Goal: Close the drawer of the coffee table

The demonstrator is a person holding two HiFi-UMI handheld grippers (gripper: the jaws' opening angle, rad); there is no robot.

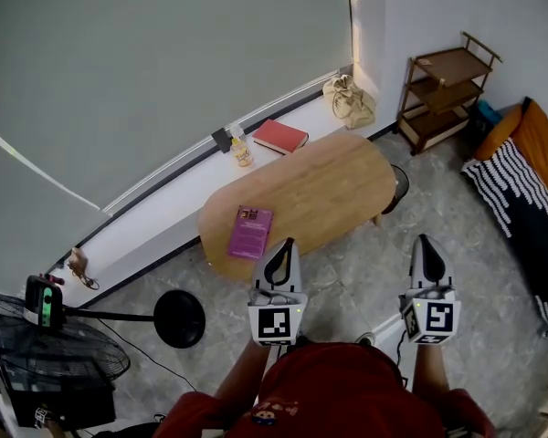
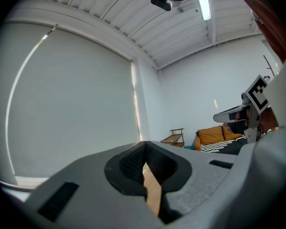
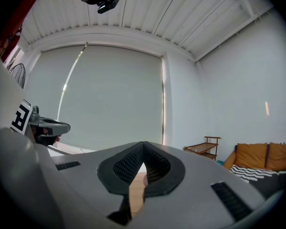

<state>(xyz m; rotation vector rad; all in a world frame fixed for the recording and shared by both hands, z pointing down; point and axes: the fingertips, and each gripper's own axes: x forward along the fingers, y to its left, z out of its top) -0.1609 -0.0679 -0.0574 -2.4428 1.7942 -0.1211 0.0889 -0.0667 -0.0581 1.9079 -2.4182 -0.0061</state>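
The oval wooden coffee table [image 1: 329, 190] stands ahead of me with a purple book [image 1: 249, 231] lying on its near left end. A dark shape [image 1: 398, 186] shows under the table's right end; I cannot tell if it is the drawer. My left gripper [image 1: 283, 245] hovers level over the table's near edge, jaws shut and empty. My right gripper [image 1: 426, 241] hangs over the floor to the table's right, also shut with nothing in it. In the left gripper view the fingertips [image 2: 144, 144] meet, and a sliver of the table [image 2: 152, 194] shows below them. The right gripper view shows the same [image 3: 143, 144].
A red book [image 1: 279, 136] and a small bottle [image 1: 241, 151] sit on the window ledge behind the table, with a beige bag [image 1: 350, 101] in the corner. A wooden shelf [image 1: 447, 89] and a sofa [image 1: 539, 144] stand at right. A fan [image 1: 46, 336] and its round base [image 1: 179, 318] are at left.
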